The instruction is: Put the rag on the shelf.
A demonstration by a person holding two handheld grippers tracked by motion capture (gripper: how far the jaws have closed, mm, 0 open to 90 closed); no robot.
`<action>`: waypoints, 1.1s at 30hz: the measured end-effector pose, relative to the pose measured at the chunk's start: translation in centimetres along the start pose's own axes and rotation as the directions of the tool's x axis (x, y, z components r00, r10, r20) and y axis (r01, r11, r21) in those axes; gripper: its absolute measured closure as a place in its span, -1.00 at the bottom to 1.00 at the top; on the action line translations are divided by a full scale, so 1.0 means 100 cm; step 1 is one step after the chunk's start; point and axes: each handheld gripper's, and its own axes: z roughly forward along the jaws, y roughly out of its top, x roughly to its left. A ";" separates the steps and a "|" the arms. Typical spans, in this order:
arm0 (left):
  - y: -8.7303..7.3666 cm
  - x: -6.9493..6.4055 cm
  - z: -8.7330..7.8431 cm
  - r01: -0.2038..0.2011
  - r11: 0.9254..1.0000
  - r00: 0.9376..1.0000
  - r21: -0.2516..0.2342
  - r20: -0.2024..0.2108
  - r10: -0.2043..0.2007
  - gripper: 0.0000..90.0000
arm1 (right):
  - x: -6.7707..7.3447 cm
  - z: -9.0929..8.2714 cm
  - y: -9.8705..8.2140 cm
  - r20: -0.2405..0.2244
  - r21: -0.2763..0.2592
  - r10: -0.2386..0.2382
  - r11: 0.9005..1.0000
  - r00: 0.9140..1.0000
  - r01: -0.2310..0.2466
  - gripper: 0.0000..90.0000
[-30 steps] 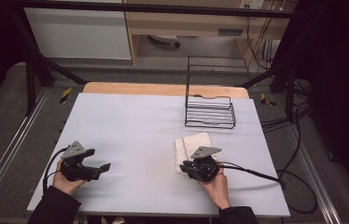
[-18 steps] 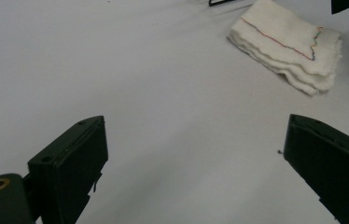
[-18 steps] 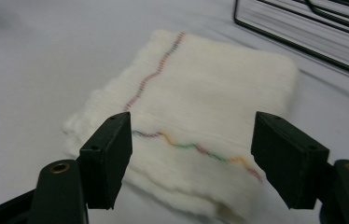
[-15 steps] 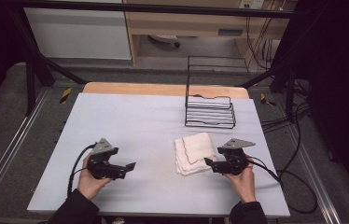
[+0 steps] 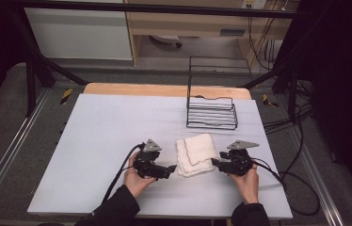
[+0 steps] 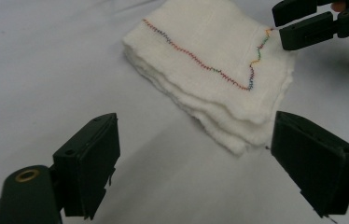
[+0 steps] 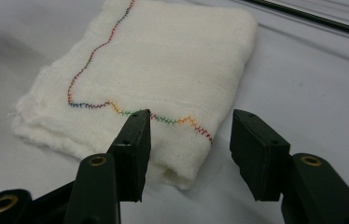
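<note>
The right claw [image 7: 189, 140] stands half open, its jaws just narrowing astride the near-right corner of the folded white cloth with the rainbow zigzag stitching [image 5: 195, 154], not yet pinching it. The left claw [image 6: 193, 163], wide and just easing inward, faces the cloth's left edge with nothing between its jaws. The cloth lies flat on the pale grey tabletop [image 5: 99, 127], near the black wire rack [image 5: 212, 113]. The step in hand looks like a two-sided approach; next, each claw must close on a corner.

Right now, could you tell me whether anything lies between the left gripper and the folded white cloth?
Nothing visible does: bare table separates the left gripper from the folded white cloth.
</note>
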 end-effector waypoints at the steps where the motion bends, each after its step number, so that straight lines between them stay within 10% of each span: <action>1: 0.001 -0.003 0.005 0.005 1.000 1.000 0.007 -0.004 -0.005 -0.63 | 0.000 0.001 0.000 0.001 0.004 0.005 1.000 1.000 -0.005 0.15; 21: 0.003 -0.027 0.049 0.082 0.996 0.997 0.046 0.007 -0.082 -0.15 | 0.008 0.005 -0.004 -0.040 0.042 0.068 0.997 0.997 -0.066 0.73; 33: 0.001 -0.025 0.045 0.105 0.994 0.994 0.022 0.040 -0.106 0.82 | 0.018 -0.007 -0.005 -0.046 0.044 0.098 0.994 0.994 -0.096 0.86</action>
